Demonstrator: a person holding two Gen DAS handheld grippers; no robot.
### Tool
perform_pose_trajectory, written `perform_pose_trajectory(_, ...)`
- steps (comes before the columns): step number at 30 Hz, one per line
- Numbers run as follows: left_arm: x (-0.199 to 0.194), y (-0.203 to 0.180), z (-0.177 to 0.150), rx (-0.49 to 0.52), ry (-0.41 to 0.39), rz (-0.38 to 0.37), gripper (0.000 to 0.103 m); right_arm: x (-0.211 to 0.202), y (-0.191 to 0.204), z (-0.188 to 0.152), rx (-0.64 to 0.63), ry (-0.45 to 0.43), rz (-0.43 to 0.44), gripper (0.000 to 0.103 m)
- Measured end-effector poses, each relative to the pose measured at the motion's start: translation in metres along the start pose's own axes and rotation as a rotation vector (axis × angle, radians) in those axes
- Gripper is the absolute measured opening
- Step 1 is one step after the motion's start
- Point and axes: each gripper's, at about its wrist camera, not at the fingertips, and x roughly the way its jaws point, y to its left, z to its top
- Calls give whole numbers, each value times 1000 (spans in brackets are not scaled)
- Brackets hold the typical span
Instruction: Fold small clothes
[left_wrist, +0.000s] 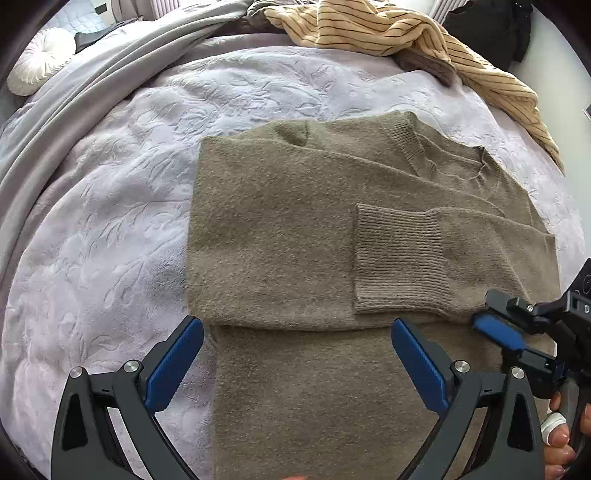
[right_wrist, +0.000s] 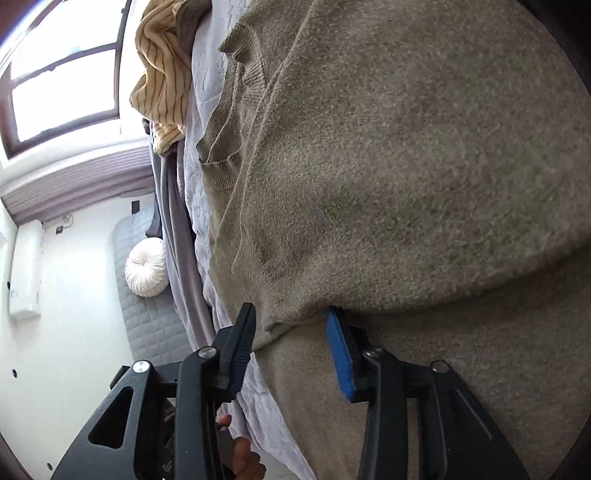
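Observation:
An olive-brown knit sweater (left_wrist: 295, 229) lies flat on the bed, both sleeves folded across its body, one ribbed cuff (left_wrist: 399, 258) on top. My left gripper (left_wrist: 295, 350) is open, hovering over the sweater's lower part, its blue pads (left_wrist: 173, 365) spread wide and empty. My right gripper (left_wrist: 495, 325) shows at the right edge of the left wrist view, at the sweater's right side. In the right wrist view the right gripper (right_wrist: 291, 332) stands open around the sweater's (right_wrist: 406, 184) side edge, with fabric between the jaws.
The sweater rests on a pale lilac embossed bedspread (left_wrist: 110, 206). A yellow striped garment (left_wrist: 399, 33) is heaped at the bed's far edge. A grey blanket (left_wrist: 92, 81) and a round white cushion (left_wrist: 37, 62) lie at the far left.

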Motion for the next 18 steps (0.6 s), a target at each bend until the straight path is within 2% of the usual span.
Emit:
perform_pose_trajectory(1, 1, 3, -1, -4, 7, 15, 101, 1, 1, 0, -11, -1, -11, 2)
perform_pose_trajectory(6, 8, 13, -6, -13, 48, 29, 101, 11, 2, -9, -63, 47, -119, 2)
perform_pose_trajectory(12, 6, 10, -15, -2, 67, -1, 101, 1, 18, -28, -244, 86, -267, 6)
perform_pose_trajectory(17, 1, 2, -22, 13, 72, 7, 101, -21, 20, -28, -272, 68, -299, 12)
perform_pose_trajectory(18, 1, 0, -23, 16, 74, 4, 101, -27, 19, -28, -269, 63, -303, 16)
